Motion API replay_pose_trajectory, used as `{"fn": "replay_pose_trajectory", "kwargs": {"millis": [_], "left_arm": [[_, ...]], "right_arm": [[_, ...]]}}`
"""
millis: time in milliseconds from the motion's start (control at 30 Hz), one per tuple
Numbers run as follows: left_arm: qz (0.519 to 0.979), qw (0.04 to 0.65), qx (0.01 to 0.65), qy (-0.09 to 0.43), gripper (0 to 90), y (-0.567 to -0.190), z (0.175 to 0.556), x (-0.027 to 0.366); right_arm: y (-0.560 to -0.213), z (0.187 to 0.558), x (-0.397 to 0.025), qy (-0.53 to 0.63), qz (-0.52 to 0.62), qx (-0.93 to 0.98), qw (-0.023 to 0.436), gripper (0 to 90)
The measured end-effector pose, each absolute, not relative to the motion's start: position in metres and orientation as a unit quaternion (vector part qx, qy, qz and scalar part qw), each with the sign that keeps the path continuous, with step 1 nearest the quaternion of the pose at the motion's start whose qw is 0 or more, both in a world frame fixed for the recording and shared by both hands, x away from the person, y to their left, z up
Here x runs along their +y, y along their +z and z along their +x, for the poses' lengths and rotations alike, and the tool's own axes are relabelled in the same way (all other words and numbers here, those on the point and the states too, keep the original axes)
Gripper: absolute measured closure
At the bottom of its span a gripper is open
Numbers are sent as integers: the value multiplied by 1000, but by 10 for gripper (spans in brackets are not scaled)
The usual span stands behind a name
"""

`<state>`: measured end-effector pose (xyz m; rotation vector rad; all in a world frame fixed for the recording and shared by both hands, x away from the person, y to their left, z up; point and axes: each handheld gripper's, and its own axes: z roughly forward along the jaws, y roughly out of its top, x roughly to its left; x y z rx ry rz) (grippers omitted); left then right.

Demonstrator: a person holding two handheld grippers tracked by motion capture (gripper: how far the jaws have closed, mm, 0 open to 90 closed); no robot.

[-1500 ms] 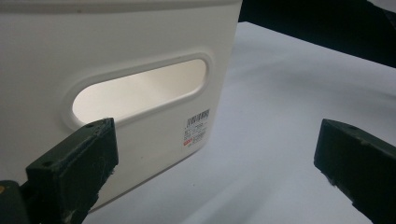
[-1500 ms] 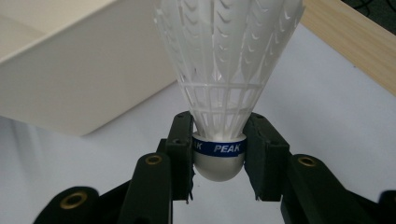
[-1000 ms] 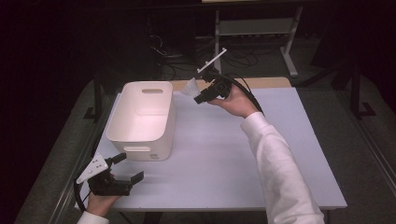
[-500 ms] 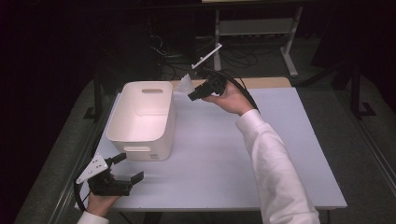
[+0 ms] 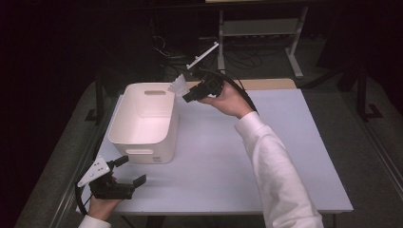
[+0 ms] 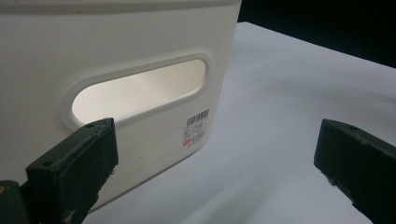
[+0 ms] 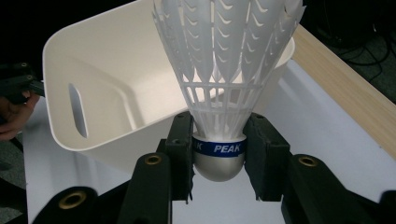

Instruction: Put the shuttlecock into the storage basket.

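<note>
Shuttlecock [image 7: 219,93]: white plastic skirt, blue PEAK band, rounded silver-grey base.

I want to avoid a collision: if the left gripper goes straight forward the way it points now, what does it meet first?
Probably the white bin: in the left gripper view its handle-slot end wall stands just ahead of the open left gripper, toward the left jaw. Ahead of the right jaw lies only the table. Depth is unclear.

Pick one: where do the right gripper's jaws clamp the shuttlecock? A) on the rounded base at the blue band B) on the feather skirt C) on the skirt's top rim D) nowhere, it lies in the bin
A: in the right gripper view the right gripper has its two jaws pressed on either side of the shuttlecock at the rounded base with the blue band, and the white skirt stands free above them, in front of the bin.
</note>
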<state>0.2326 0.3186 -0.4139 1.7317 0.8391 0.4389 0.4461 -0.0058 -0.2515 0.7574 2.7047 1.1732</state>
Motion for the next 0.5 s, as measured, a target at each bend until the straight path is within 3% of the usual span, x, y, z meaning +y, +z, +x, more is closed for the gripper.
{"fn": "replay_pose_trajectory", "kwargs": {"millis": [500], "left_arm": [[733,550,353,186,0,-414,233,319]], "right_arm": [[-248,433,22,387,205,898,44,634]]}}
